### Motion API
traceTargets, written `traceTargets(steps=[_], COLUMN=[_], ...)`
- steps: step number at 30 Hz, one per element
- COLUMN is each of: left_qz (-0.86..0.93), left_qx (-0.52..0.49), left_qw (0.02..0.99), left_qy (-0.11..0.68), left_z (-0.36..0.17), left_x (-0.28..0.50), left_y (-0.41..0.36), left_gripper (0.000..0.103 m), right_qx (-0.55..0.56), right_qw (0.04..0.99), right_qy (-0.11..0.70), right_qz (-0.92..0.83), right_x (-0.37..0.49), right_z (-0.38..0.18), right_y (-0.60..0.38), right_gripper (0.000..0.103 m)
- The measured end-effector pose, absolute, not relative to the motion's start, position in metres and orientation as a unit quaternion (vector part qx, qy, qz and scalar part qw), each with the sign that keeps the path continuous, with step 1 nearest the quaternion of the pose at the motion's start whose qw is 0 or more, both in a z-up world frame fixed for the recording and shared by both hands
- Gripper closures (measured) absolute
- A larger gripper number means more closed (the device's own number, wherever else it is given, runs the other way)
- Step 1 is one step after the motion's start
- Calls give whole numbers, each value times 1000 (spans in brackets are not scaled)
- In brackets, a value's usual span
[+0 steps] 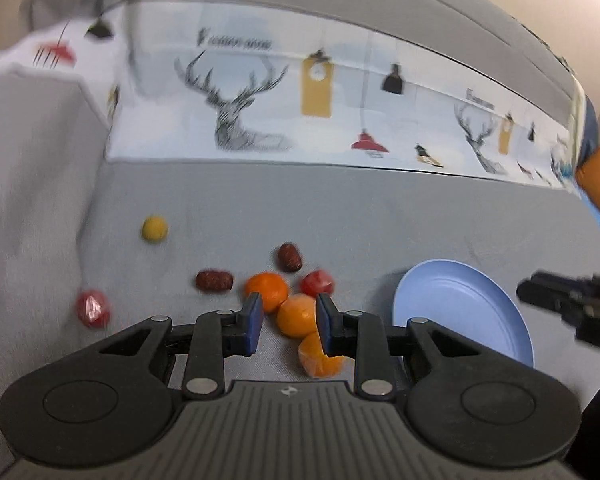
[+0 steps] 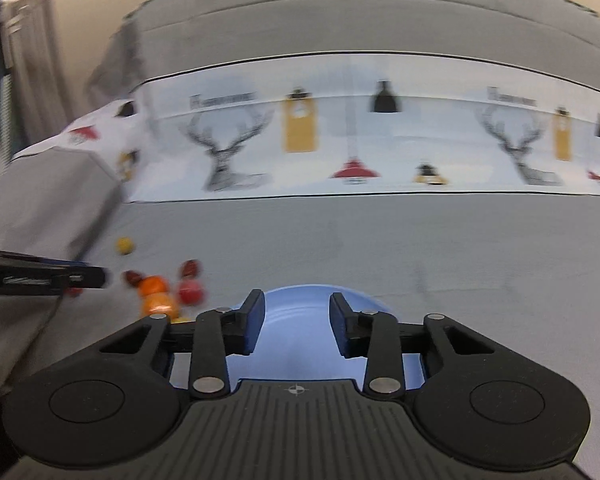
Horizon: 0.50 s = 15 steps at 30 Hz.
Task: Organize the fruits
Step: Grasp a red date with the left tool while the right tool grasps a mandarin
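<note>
We hold the left gripper (image 1: 289, 322) with its jaws apart around the middle orange (image 1: 297, 315) of three, not clamped. Two dates (image 1: 214, 280), red fruits (image 1: 318, 283) and a yellow one (image 1: 155, 229) lie near on the grey bed (image 1: 380, 220). Our right gripper (image 2: 297, 322), jaws apart, hovers over the blue plate (image 2: 296, 344).

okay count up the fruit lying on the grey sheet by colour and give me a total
Orange fruits: 3
Red round fruits: 2
Dark brown dates: 2
Yellow fruit: 1
Total: 8, none yet on the blue plate.
</note>
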State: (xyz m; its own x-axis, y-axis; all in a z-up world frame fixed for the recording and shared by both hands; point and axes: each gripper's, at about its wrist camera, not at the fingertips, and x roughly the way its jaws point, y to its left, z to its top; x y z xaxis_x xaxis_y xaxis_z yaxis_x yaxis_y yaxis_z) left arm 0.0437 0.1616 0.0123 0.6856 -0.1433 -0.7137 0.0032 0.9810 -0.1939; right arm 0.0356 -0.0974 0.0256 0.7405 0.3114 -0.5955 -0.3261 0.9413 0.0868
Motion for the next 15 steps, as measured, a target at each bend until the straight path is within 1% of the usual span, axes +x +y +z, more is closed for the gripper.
traceTargets(steps=[4,6,8,11,14,15], left_qz=[-60,-81,-55,-3,43,54], left_qx=[-113,-114,-97,-114,-134,-140], left_qw=[898,891,896,898,898,898], left_qy=[422,432,430,425,418,415], left_z=[0,-4,-5,-8,-12,-13], left_x=[46,49,50,56,58,58], left_y=[162,159,157,169,187,192], left_gripper=[71,63,59,59,59,59], right_qx=[-28,-28,-31,-55,-59,-64], right_qw=[918,905,893,877,871,870], right_qy=[330,340,353,368,370,370], right_qz=[217,253,277,303,318,320], right_x=[32,31,30,28,21,21], right_z=[17,10,4,-10,-13,-17], right_y=[-70,-55,-41,-20,-7,-3], right_gripper=[67,67,67,65,59,54])
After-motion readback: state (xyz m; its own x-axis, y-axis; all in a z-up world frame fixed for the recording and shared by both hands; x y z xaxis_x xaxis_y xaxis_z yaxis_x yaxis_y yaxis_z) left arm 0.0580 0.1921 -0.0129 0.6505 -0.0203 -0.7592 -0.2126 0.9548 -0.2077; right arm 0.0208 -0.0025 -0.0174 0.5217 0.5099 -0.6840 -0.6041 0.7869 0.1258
